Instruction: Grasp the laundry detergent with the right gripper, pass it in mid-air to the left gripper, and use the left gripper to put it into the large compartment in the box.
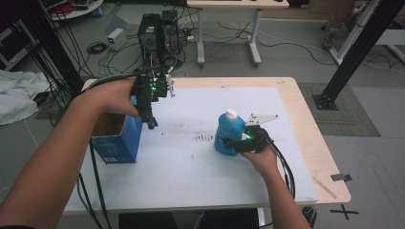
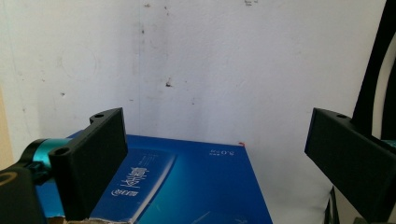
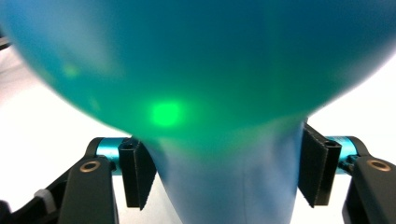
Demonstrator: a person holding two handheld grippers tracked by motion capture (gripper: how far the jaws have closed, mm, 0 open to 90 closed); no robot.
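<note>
2 grippers are on the go here, each doing its own job. The right gripper [image 1: 239,141] has its fingers [image 3: 138,175] clamped on the blue bottle [image 1: 228,135], which stands upright on the white mat of the table [image 1: 305,143], a bit right of centre, with its white cap [image 1: 231,114] on top. In the right gripper view the fingers pinch the narrower part of the bottle from both sides with the wide rounded part bulging beyond them, so I'd guess that spot was picked because it's slim enough to fit between the fingers and gives a firmer hold than the fat part.

The left gripper [image 1: 151,123] is held up in the air at the far left of the table, tipped downward, just over the near-right corner of the open blue box [image 1: 117,143]. Its fingers [image 2: 93,158] are spread wide apart with nothing between them, and the left gripper view looks down past them at the box's blue printed side [image 2: 187,186] and the mat beyond.

My read: the bottle is probably headed for the box, and the empty hand is waiting beside the opening to steady the box or guide it in. The bottle sits well apart from the box for now.
</note>
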